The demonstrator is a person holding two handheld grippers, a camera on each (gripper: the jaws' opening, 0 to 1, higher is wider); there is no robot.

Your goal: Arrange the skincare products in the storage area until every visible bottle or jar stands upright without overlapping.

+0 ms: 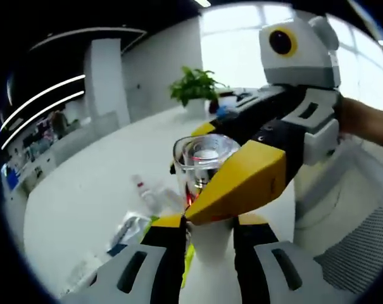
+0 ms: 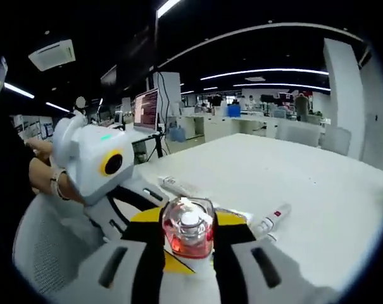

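Up off the white table (image 2: 318, 183), both grippers meet on one clear bottle (image 2: 188, 231) w/ red inside: right gripper (image 2: 188, 253) jaws pinch it, left gripper (image 1: 207, 237) jaws also close on its white neck. Tube (image 2: 271, 220) lies on table nearby.

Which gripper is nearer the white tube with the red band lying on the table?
Right, probably. The tube lies just right of the right gripper, which holds a clear bottle. The left gripper sits beside that bottle, farther from the tube.
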